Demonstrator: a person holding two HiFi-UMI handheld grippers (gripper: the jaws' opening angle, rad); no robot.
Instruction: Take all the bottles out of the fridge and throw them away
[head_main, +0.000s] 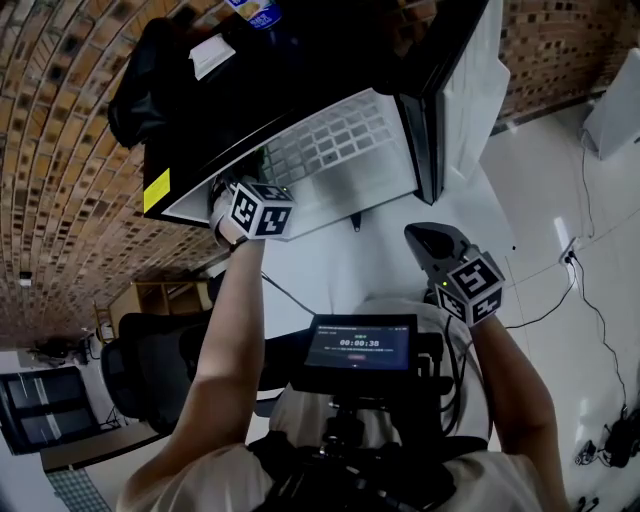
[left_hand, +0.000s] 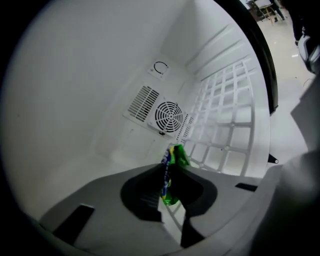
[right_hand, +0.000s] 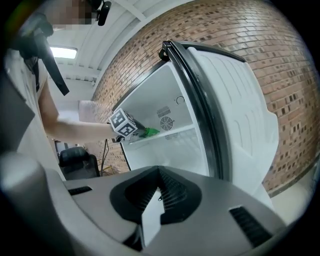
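the fridge (head_main: 300, 150) is seen open in the head view, its door (right_hand: 235, 110) swung wide to the right against a brick wall (right_hand: 260, 40). the left gripper (left_hand: 168, 174) is reached into the white compartment, and only its marker cube (head_main: 262, 208) and the bare forearm (head_main: 225, 330) behind it are shown from above. in the left gripper view the jaws are drawn narrow and are closed on a green bottle (left_hand: 176, 154) with a blue and yellow label, which is seen edge-on and pinched between the pads, its upper end sticking out past the tips. beyond it the back wall is shown with a round fan vent (left_hand: 169, 116), and a white wire shelf (left_hand: 230, 130) is seen just to the right. from the right gripper view the bottle is placed at the front edge of that shelf, at the tip of the left gripper; whether it rests on the shelf or is lifted clear of it cannot be told. no other bottle is made out in the compartment. the right gripper (right_hand: 159, 172) is held outside the fridge, in front of the door and well apart from the left one, pointed toward the open compartment; its jaws are brought together at the tips, with nothing between them. a small screen (head_main: 358, 342) is mounted on the rig at the person's chest, a black chair (head_main: 140, 370) is stood at lower left beside the brick wall, and a pale floor (head_main: 560, 180) with cables is seen at right.
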